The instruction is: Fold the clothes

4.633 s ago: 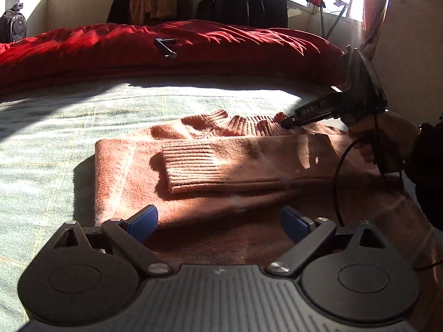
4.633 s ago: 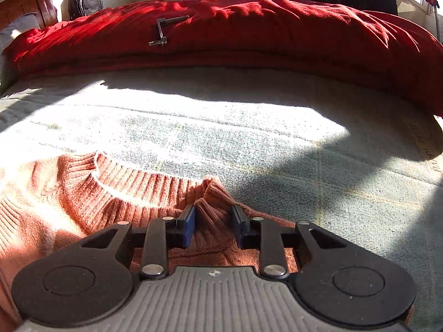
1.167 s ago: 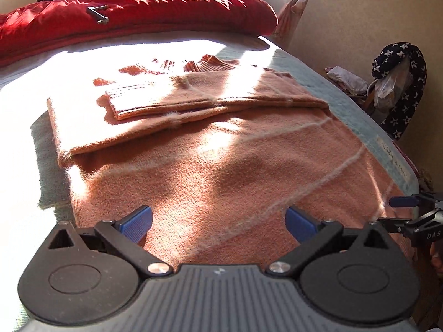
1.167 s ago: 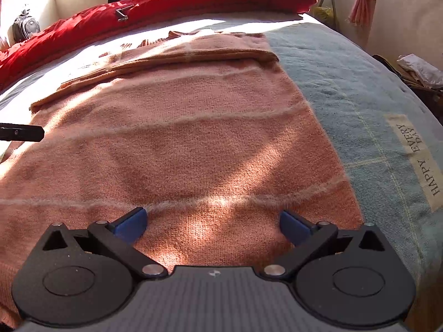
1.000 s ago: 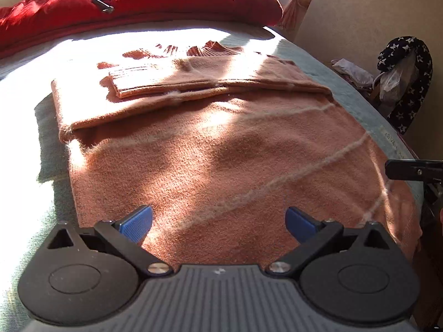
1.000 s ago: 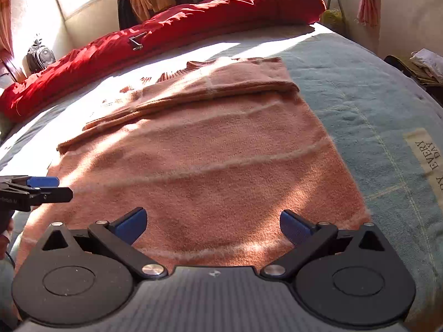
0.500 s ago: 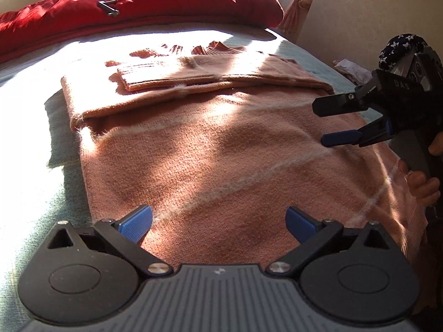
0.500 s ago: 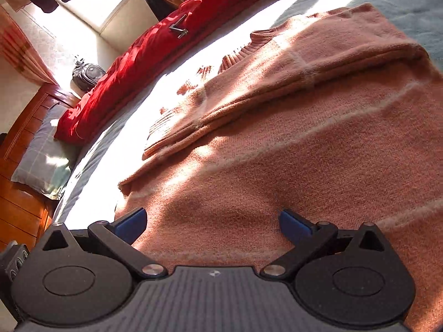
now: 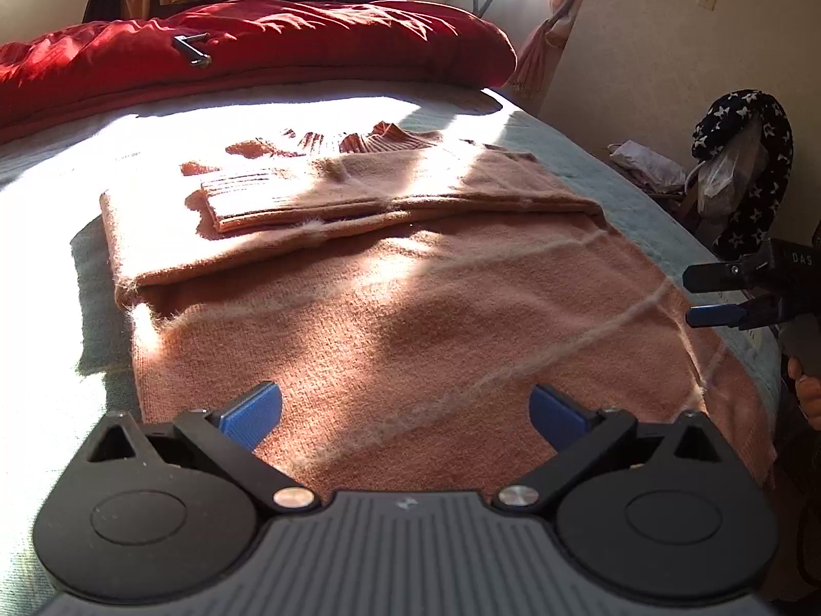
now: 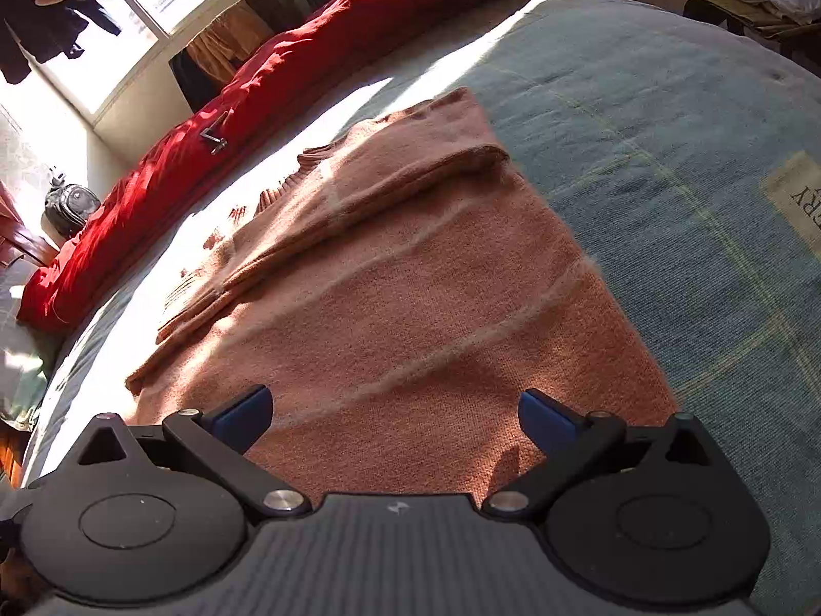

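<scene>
A salmon-pink knit sweater with thin pale stripes lies flat on the bed, both sleeves folded across its chest near the ribbed collar. My left gripper hovers open over the sweater's hem at its left corner, nothing between its blue pads. In the right wrist view the same sweater stretches away, and my right gripper stands open above the hem's right corner. The right gripper also shows at the right edge of the left wrist view, open, beside the sweater's side.
A pale blue-green bedspread covers the bed, with a lettered label at the right. A red duvet with a small metal tool lies along the far side. A chair with a starred cloth stands off the bed's right.
The right gripper let go of the collar and came back to the hem; in the last half second it swung out towards the sweater's right side. The left gripper stayed open at the hem.
</scene>
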### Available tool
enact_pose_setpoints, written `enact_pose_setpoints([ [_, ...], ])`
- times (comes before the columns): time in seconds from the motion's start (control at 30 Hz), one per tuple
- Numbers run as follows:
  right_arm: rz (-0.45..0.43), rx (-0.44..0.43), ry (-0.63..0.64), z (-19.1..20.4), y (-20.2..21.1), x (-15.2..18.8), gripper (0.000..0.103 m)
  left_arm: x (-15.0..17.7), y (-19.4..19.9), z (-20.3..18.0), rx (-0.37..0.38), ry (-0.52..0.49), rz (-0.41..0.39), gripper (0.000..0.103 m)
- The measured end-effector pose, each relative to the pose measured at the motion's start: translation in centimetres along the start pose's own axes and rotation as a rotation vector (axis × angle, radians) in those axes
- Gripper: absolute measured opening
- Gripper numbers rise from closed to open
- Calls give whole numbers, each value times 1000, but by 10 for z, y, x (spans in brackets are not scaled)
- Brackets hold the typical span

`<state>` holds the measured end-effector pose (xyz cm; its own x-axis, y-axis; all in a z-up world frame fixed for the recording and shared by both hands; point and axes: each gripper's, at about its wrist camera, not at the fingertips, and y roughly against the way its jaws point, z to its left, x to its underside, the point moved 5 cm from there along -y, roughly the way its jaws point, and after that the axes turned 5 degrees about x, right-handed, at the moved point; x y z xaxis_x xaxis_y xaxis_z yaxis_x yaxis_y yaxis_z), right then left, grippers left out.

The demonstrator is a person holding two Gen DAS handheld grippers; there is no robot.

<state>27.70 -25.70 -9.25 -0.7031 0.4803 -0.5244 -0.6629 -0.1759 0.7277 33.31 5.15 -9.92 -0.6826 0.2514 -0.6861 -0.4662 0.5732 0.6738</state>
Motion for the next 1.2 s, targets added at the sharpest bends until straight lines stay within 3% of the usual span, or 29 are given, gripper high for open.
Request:
enact_pose_setpoints([
  [0.1,4,-87,22,18,-7,-18,103,4,-1,-9,-51,-3,23,102],
  [0.17,20,-150,41,36,-18,-32,103,14,0,-15,-33,14,39,102],
  [0.23,49,-216,66,55,-33,-42,103,25,0,-16,-25,48,57,102],
  [0.33,117,-280,98,78,-65,-53,103,39,1,-15,-72,78,66,102],
  [0.5,197,-257,94,88,-114,-60,103,41,5,-12,-97,129,42,102],
  [0.6,179,-258,84,77,-114,-62,103,42,5,-11,-105,140,41,102],
  [0.87,96,-133,-1,22,-74,-68,103,37,8,-13,-122,132,53,102],
  [1.0,95,-108,120,38,-42,-49,103,29,12,-21,-92,60,38,102],
  [1.2,140,199,332,50,-69,-13,103,37,-8,-12,-99,20,83,102],
])
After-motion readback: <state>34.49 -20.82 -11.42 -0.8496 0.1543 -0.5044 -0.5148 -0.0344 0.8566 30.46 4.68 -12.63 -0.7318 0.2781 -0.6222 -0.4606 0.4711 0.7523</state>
